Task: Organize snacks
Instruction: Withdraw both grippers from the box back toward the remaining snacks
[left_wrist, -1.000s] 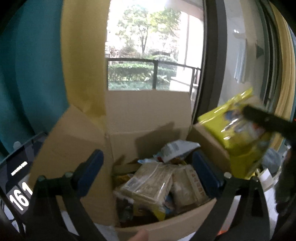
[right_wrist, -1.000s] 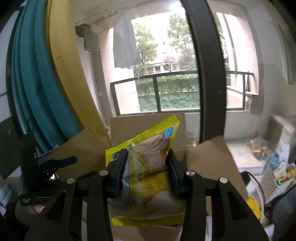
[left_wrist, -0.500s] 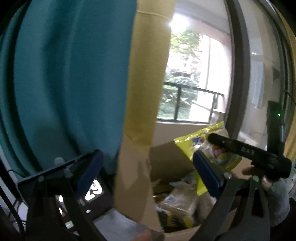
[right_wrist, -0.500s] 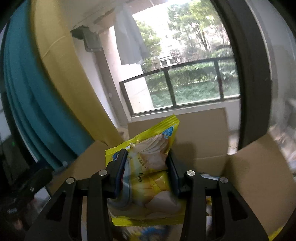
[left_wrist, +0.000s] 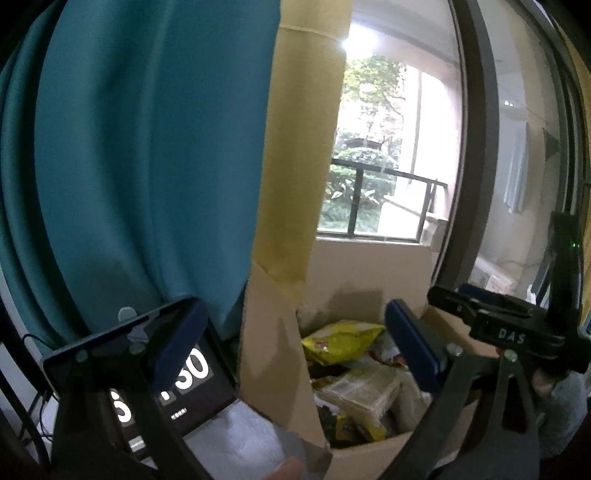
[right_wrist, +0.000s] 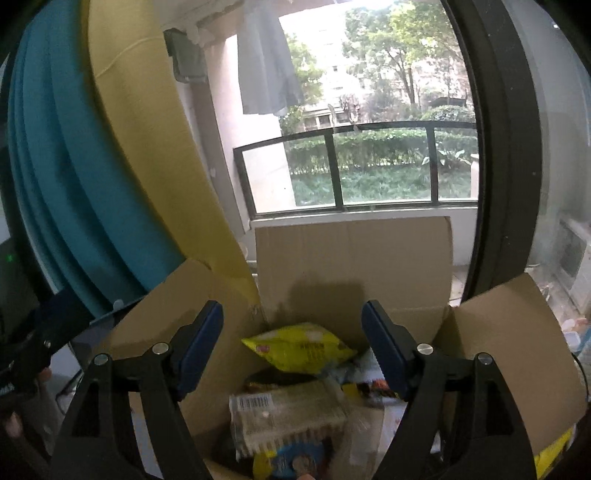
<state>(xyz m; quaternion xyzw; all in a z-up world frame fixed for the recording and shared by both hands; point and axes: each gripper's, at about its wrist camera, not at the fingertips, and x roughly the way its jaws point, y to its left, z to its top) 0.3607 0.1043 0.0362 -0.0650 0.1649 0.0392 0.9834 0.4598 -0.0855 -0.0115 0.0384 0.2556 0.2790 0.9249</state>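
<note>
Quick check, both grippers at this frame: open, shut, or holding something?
Left gripper: open, nothing between its jaws.
Right gripper: jaws opening, nothing held; the yellow snack bag lies in the cardboard box.

1. The surface (left_wrist: 240, 435) shows only as a pale grey patch in the left wrist view, between the tablet and the box; what kind of furniture it is cannot be told.
2. An open cardboard box (right_wrist: 351, 258) stands on it, flaps raised, with its back flap close before the window.
3. A tablet (left_wrist: 177, 391) with large white digits on a dark screen stands tilted just to the left of the box, close beside its left flap.
4. Inside the box lie snack packs: a yellow bag (right_wrist: 299, 347) on top toward the back, and a clear-wrapped pale pack (right_wrist: 284, 421) with a barcode nearer the front.
5. Dark cables (left_wrist: 33, 413) trail at the far left edge.
</note>
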